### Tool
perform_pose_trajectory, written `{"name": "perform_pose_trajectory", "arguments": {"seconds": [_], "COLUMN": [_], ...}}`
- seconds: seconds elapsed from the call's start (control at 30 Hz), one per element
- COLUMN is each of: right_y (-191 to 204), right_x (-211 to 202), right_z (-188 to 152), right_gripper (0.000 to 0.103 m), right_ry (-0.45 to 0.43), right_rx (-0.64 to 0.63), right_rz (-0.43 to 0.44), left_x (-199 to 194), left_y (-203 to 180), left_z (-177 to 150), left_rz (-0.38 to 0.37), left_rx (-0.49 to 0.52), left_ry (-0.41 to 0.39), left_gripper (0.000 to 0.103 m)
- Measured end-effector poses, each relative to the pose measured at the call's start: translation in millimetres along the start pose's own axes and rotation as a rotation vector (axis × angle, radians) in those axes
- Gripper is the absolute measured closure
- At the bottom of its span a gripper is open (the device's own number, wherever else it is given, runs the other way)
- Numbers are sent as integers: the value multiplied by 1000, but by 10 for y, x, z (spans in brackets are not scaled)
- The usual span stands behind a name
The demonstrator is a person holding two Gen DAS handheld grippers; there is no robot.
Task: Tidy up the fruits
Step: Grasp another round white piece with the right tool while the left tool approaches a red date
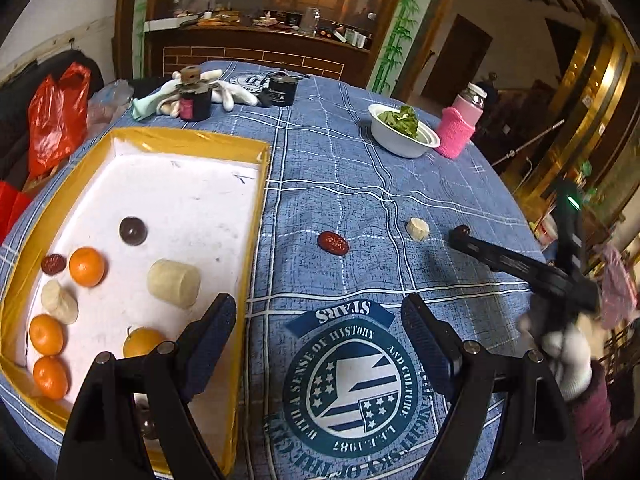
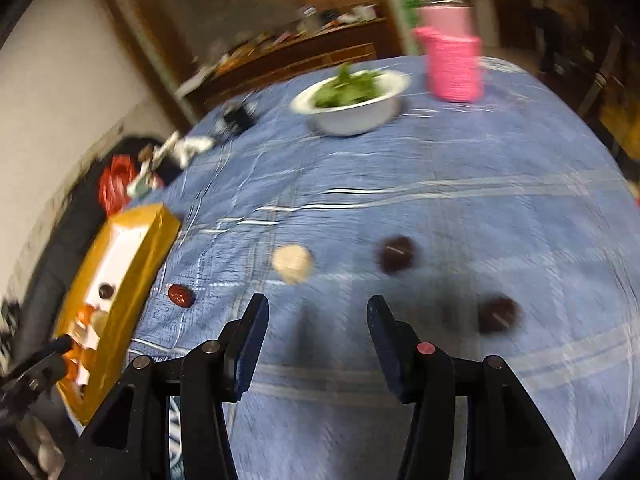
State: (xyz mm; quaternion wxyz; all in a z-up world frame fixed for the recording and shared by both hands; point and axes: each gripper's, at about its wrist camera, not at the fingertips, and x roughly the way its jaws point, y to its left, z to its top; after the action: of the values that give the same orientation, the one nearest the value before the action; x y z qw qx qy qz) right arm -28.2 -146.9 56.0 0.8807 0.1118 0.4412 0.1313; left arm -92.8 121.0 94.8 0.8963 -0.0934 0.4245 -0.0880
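Fruits (image 2: 292, 263) beyond spread right tongs (image 2: 318, 320)

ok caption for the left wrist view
Open left gripper beside yellow-rimmed tray of oranges; red date on the cloth.

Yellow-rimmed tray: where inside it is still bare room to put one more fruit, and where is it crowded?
The yellow-rimmed white tray is bare across its far half, beyond the dark round fruit. A smaller gap lies between that fruit and the pale cylindrical piece. The near left corner is crowded: orange tangerines, a pale banana piece and a red date lie close together.
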Motion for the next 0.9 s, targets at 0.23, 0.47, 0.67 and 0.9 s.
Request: {"name": "perform_pose_trajectory", "arguments": {"seconds": [0.23,0.47,0.67,0.9], "right_y": [228,178,144,96], "right_x": [556,573,468,398], "right_z": [173,184,204,253], "right_gripper": [48,72,71,71], "right_ry": [37,25,2,-16], "right_rx": [-100,-99,-83,-60], "right_rz": [-53,-31,4,31], "left_x": [243,670,1055,1294], "left_y": [-126,-270,-361,-324], "left_z": [74,187,297,370], "left_rz": [40,57,94,187], "left_rx": [66,82,91,95], "left_ry": [40,92,127,110], "left_gripper": [44,44,44,65]}}
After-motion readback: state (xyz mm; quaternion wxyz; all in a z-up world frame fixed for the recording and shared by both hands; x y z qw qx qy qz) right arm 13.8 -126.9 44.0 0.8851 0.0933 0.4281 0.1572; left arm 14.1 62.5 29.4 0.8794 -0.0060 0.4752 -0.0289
